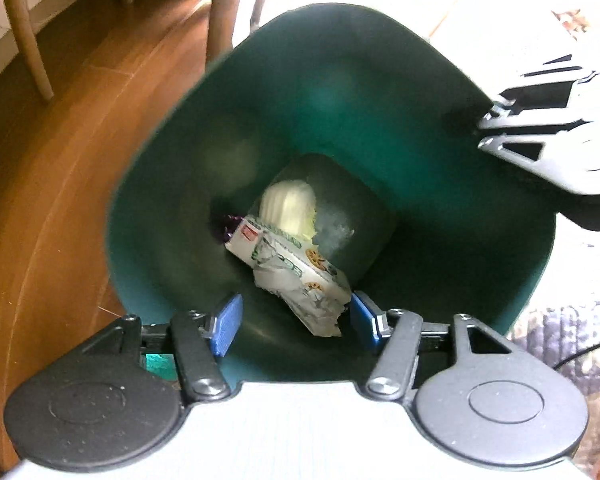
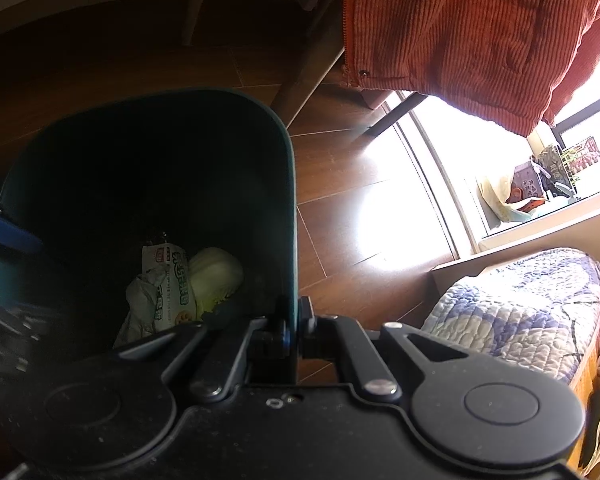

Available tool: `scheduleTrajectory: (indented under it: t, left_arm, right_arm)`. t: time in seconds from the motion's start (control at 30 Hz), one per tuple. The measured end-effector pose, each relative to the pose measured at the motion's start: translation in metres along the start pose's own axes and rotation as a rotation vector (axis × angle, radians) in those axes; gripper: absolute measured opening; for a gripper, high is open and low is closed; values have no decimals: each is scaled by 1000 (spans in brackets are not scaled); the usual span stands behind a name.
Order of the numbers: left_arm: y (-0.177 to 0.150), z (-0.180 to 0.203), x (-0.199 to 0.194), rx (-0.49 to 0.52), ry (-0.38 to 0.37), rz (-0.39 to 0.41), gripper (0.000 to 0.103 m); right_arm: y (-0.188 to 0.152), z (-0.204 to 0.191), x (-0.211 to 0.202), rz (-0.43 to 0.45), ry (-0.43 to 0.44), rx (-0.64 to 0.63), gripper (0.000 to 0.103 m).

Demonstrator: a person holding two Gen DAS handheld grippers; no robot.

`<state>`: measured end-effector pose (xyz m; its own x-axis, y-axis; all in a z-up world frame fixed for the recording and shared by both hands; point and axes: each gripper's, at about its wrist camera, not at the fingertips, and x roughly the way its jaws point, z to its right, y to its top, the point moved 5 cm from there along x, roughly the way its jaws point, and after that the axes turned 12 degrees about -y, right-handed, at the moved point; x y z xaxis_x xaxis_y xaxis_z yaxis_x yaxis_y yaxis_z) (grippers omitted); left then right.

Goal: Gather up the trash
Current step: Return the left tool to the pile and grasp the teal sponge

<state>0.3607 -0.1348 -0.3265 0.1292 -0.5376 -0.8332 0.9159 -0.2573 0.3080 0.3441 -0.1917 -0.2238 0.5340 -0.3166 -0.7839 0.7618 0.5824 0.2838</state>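
- Now the left gripper [image 1: 296, 322] is hanging over the bin [image 1: 380, 92] with its jaws standing wide, and its blue pads [image 1: 227, 325] are not pressing on anything.
- A crumpled wrapper [image 1: 296, 272] is showing between the pads in the left view, but it is lying down in the bin, so I am judging it as already dropped.
- Beside the wrapper, at the bottom, a pale rounded piece [image 1: 288, 204] is lying, and something dark purple [image 1: 228, 226] is peeking out next to it.
- The right gripper [image 2: 294, 332] is keeping its jaws clamped on the rim of the bin, on the side near the bright floor [image 2: 340, 184], and so it is steadying the bin.
- The wrapper is looking very light, thin and soft, with a smooth printed face that is probably a little slippery.
- For taking such trash, pinching across a crumpled fold is seeming best, because a flat part may be slipping out.
- The bin is looking stiff and light, so holding its rim is enough.
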Motion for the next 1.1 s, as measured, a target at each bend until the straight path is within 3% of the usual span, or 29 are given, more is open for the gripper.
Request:
scheduleTrajectory:
  t: [0.23, 0.37, 0.47, 0.53, 0.73, 0.9, 0.97, 1.1]
  left_arm:
    - [-9, -21, -55, -5, 20, 96, 66]
    - [-20, -51, -82, -41, 81, 139, 68]
    - [-30, -79, -92, -76, 140, 149, 80]
    - [-37, -101, -90, -114, 190, 138, 80]
    - [-62, -161, -60, -232, 281, 70, 80]
    - [-77, -196, -13, -335, 210, -14, 80]
    - [-81, -200, 19, -317, 183, -84, 80]
    - [-91, -197, 77, -186, 230, -193, 80]
  right_arm:
    - [0, -1, -1, 2, 1, -2, 3]
    - [0, -2, -2, 1, 6, -6, 3]
    - [-1, -1, -3, -6, 14, -8, 4]
    - [-1, 0, -3, -14, 28, -1, 5]
    - [-3, -1, -4, -35, 49, -1, 7]
    - [-2, 0, -2, -39, 47, -1, 7]
    - [-2, 0, -1, -41, 45, 0, 7]
    - [-3, -1, -1, -44, 42, -15, 6]
